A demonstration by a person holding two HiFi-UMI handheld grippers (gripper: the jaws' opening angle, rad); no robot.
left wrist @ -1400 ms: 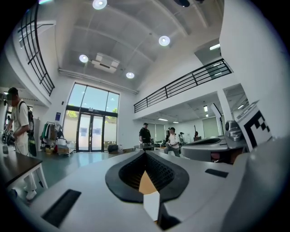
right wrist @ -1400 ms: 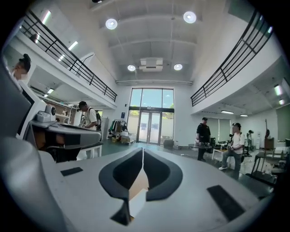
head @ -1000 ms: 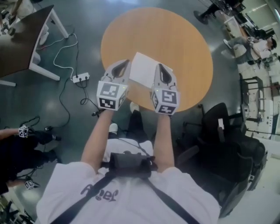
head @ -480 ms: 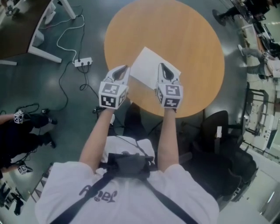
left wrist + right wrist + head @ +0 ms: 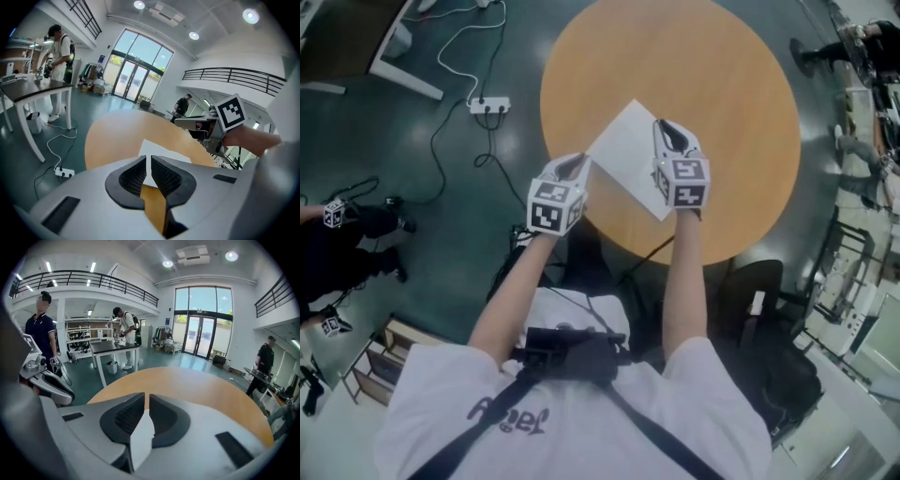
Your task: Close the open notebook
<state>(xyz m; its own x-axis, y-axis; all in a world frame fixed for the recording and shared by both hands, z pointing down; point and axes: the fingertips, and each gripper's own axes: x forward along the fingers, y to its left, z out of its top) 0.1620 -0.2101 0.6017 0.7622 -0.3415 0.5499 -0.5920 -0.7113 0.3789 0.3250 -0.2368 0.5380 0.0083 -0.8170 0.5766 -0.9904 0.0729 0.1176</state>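
One white notebook (image 5: 625,155), flat on table (image 5: 703,66)

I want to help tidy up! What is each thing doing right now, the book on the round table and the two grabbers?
notebook, lying open and flat on the table, white pages up, not yet closed.
left gripper, fingers all but shut, nothing between them, by the notebook's left corner.
right gripper, fingers opening, only a narrow gap, nothing pinched, over the notebook's right edge.
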